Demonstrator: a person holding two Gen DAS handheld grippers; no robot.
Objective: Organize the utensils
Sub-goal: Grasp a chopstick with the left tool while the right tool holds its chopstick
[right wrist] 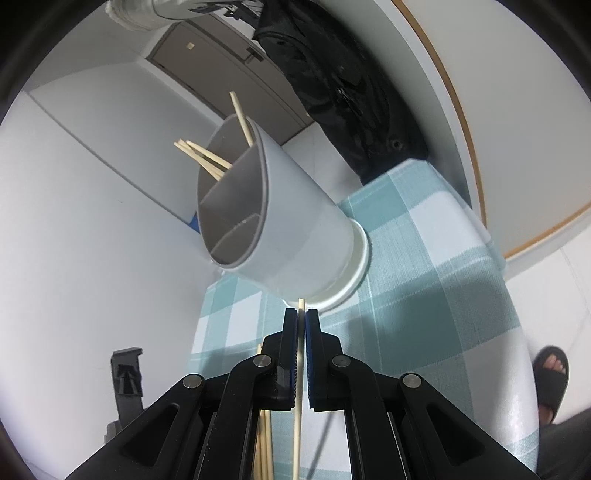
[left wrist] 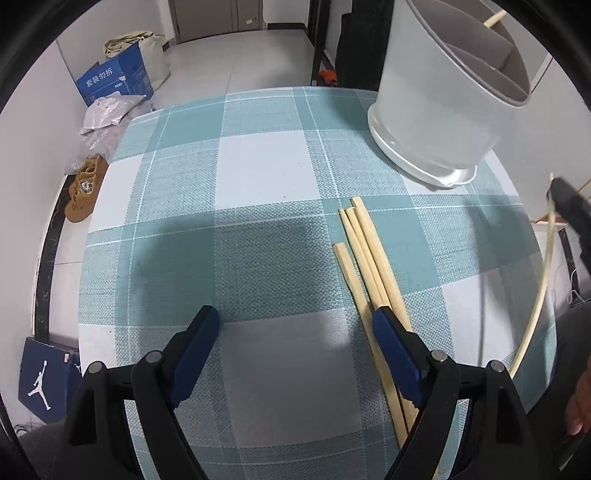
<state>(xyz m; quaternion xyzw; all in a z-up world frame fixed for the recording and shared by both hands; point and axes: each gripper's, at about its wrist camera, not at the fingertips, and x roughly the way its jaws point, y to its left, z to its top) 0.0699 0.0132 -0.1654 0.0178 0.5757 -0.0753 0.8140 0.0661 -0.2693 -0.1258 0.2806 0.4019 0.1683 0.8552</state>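
Chopsticks [left wrist: 364, 258] lie bundled on the checked bench [left wrist: 258, 166], in front of the white divided holder [left wrist: 443, 110], which already carries several sticks [right wrist: 207, 157] in its far compartments. My right gripper [right wrist: 301, 325] is pressed onto a single chopstick [right wrist: 298, 424], raised near the holder's base. My left gripper [left wrist: 295, 332] hovers spread wide, its right finger over the bundle.

A lived-in home, by every sign: checked tablecloth [left wrist: 258, 177] over a small table, tiled floor, closed door [left wrist: 207, 16] beyond the far edge, a shoe [left wrist: 83, 194], cloth bag [left wrist: 147, 51] and blue carton [left wrist: 114, 79] against the wall off the left edge, a sandalled foot [right wrist: 552, 373] on the floor.
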